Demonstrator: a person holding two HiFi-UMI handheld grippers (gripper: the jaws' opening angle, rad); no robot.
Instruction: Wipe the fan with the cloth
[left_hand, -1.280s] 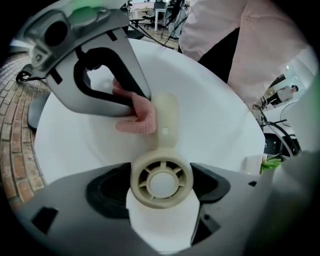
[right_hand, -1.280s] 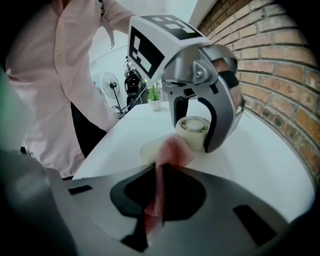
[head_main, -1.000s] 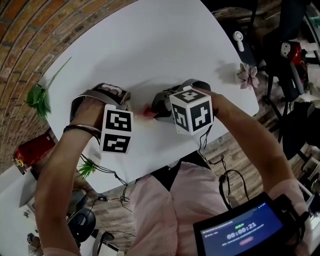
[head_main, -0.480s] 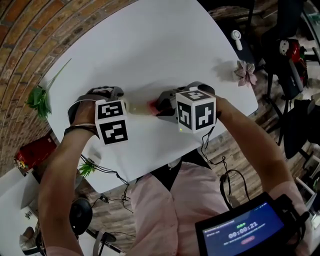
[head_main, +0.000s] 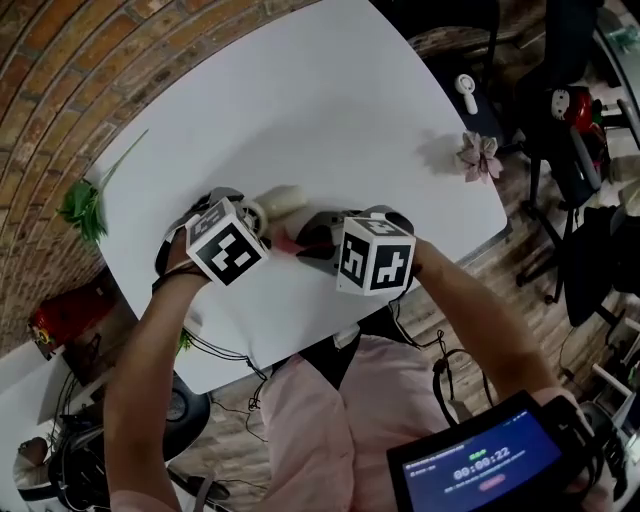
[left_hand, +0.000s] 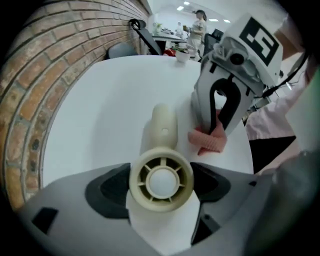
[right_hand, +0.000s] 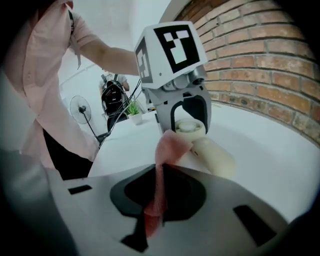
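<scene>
A cream hand-held fan (left_hand: 161, 181) has its round head clamped between my left gripper's (left_hand: 161, 189) jaws, and its handle (left_hand: 164, 125) points away over the white table (head_main: 330, 100). My right gripper (right_hand: 159, 196) is shut on a pink cloth (right_hand: 166, 146), whose free end touches the fan (right_hand: 212, 155) beside the head. In the head view the left gripper (head_main: 250, 216) and right gripper (head_main: 306, 242) face each other near the table's front, with the fan (head_main: 281, 202) and cloth (head_main: 284, 240) between them.
A pink paper flower (head_main: 479, 155) lies near the table's right edge, with a small white device (head_main: 466, 92) on a chair beyond it. A green plant (head_main: 80, 205) sits at the left edge by the brick wall. A timer screen (head_main: 490, 465) is at lower right.
Both grippers have shifted a little farther onto the table. The left gripper has turned, swinging the fan's handle away, and the cloth now meets the fan.
</scene>
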